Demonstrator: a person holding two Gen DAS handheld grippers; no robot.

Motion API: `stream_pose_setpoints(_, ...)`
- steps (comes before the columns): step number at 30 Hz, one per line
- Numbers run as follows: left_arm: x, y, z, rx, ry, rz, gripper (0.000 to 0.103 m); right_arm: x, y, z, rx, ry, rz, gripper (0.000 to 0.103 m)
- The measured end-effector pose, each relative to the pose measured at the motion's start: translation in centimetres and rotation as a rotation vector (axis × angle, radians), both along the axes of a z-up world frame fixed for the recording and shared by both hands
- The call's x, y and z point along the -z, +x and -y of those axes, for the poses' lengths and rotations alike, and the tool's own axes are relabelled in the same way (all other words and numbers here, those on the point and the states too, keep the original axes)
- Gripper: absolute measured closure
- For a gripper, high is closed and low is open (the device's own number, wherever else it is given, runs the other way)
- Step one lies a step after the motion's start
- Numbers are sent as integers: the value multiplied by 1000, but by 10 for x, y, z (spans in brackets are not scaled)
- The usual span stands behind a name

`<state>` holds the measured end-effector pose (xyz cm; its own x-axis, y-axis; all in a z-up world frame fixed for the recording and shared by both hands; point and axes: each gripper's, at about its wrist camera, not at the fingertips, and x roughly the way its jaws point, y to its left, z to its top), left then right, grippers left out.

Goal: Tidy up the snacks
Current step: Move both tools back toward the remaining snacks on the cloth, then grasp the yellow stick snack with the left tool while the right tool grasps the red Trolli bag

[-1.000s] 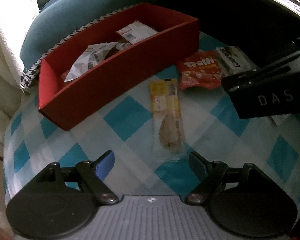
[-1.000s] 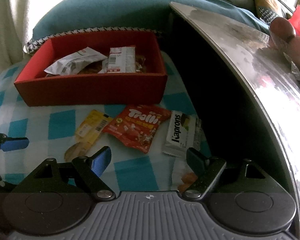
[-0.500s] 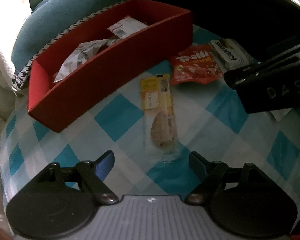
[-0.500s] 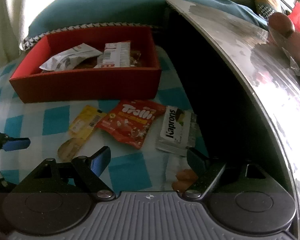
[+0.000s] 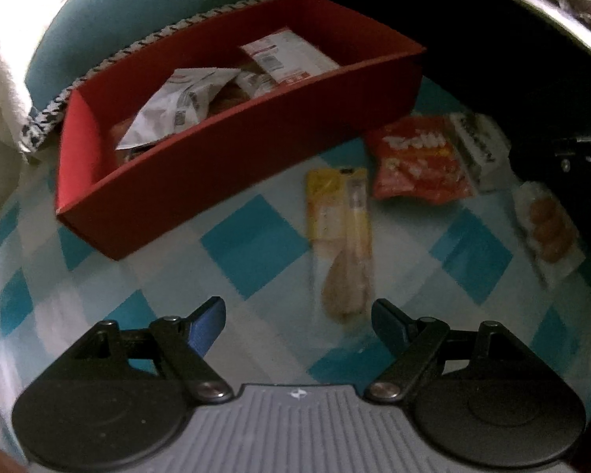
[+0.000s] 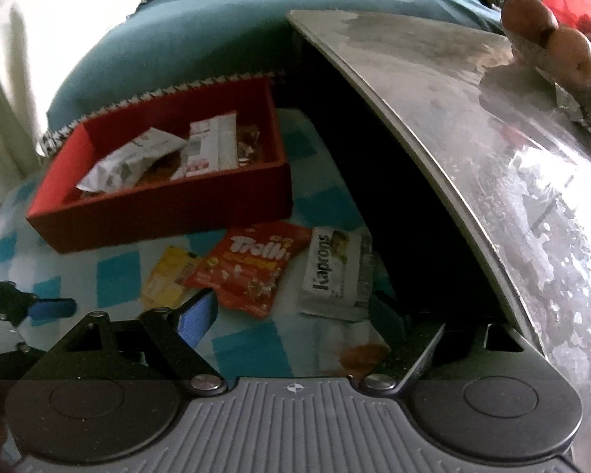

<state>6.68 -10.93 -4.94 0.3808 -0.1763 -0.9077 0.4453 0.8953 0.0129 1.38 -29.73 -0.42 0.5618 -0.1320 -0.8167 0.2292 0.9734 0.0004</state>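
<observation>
Snacks lie scattered on a blue-and-white checked cloth (image 5: 256, 252) beside a red box (image 5: 232, 157) that already holds a crumpled white wrapper (image 5: 177, 106) and a flat white packet (image 5: 283, 55). Just in front of the box rest a yellow biscuit pack (image 5: 342, 236), a red Trolli bag (image 6: 252, 268), a white Kaprons pack (image 6: 331, 272) and a clear cookie pack (image 5: 547, 228), all outside it. Left gripper (image 5: 297, 315) hovers over the cloth with jaws spread and empty, the yellow pack's lower end near its right finger. Right gripper (image 6: 291, 311) hangs above the Kaprons pack, jaws apart, grasping nothing.
</observation>
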Motion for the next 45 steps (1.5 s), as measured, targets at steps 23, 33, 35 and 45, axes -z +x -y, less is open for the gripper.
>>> stream_pose_setpoints(23, 2, -4, -16, 30, -24, -61, 70, 9, 38, -1, 22, 177, -30, 14)
stream_pose_setpoints(33, -1, -17, -30, 22, -72, -120, 69, 58, 89, -16, 71, 98, -176, 14)
stream_pose_setpoints(35, -1, -14, -33, 16, -84, -124, 68, 70, 99, -18, 70, 89, -196, 12)
stream_pose_setpoints(45, -2, -17, -42, 15, -82, -128, 68, 73, 69, -29, -13, 12, -206, 30)
